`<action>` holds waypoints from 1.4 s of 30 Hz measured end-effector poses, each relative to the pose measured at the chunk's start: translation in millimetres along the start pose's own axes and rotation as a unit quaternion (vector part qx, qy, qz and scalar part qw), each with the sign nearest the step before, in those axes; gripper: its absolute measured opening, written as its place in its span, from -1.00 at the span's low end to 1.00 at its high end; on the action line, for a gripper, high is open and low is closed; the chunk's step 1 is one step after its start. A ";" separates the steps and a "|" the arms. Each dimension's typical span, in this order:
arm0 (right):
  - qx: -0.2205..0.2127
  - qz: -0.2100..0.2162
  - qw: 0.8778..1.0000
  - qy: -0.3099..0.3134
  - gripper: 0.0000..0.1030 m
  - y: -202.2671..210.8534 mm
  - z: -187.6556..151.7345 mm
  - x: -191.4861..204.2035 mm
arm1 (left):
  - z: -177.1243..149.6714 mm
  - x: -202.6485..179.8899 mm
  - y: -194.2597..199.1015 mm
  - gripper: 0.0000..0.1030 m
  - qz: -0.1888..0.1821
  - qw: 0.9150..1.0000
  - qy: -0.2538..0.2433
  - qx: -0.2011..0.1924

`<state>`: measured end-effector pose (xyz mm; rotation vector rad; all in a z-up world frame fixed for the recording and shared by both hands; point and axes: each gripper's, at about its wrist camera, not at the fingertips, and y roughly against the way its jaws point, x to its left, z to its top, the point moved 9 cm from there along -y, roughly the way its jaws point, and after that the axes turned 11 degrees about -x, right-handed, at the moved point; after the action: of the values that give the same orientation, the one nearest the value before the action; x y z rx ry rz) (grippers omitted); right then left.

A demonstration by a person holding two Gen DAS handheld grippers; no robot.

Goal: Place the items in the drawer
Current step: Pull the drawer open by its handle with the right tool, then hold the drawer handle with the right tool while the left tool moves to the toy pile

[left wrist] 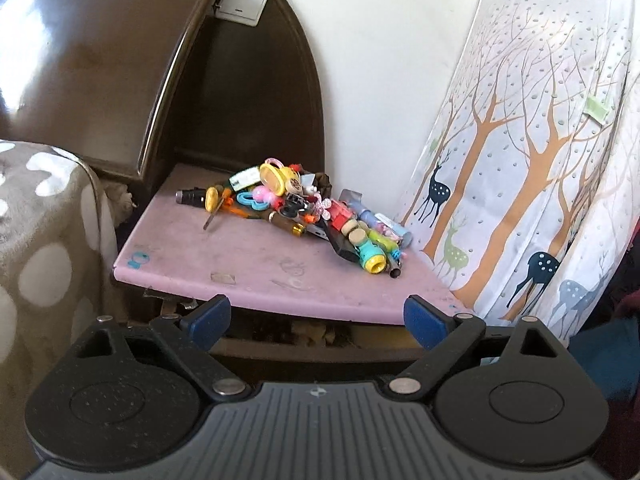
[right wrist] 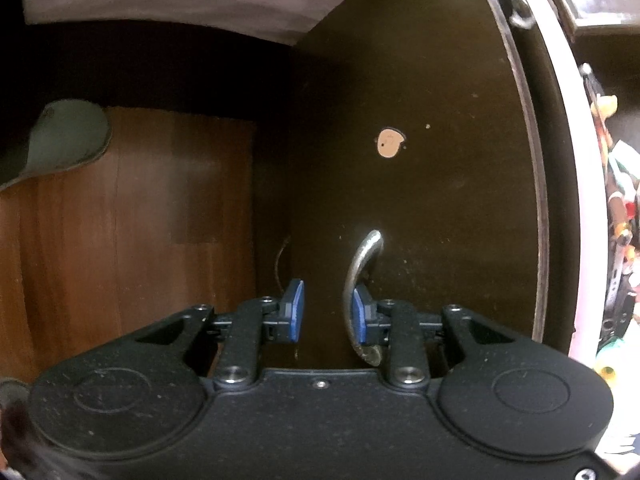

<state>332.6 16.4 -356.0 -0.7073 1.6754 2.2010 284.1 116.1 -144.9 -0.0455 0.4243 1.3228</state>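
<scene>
A heap of small colourful toys and oddments (left wrist: 296,212) lies on the pink top of a bedside cabinet (left wrist: 248,276). My left gripper (left wrist: 318,320) is open and empty, just in front of the cabinet's front edge, above a slightly open drawer gap (left wrist: 304,334). In the right wrist view, my right gripper (right wrist: 326,312) is partly open at the dark drawer front (right wrist: 420,200). The curved metal handle (right wrist: 360,276) runs just inside the right finger (right wrist: 362,314). The left finger stands apart from it. The pads do not clamp the handle.
A dotted blanket (left wrist: 44,264) lies at the left. A deer-print fabric wardrobe (left wrist: 532,184) stands at the right. A dark headboard (left wrist: 104,64) and white wall are behind. A wooden floor (right wrist: 120,240) and a green slipper (right wrist: 60,140) show left of the drawer front.
</scene>
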 end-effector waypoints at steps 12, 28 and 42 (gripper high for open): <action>-0.005 -0.011 1.000 -0.007 -0.48 24.6 3.6 38.2 | -16.7 17.7 -6.4 0.84 0.060 0.997 -0.017 0.035; -0.013 0.008 0.999 -0.048 -0.49 58.8 12.8 79.0 | -21.3 13.8 -7.8 0.84 0.062 0.997 -0.030 0.043; -0.018 0.018 0.999 -0.044 -0.49 83.3 19.4 136.9 | -24.2 8.1 -5.5 0.84 0.062 0.996 -0.039 0.046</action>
<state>171.8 2.0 -357.9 -0.5853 1.6210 2.2571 284.1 115.7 -171.0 0.1094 0.4266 1.4198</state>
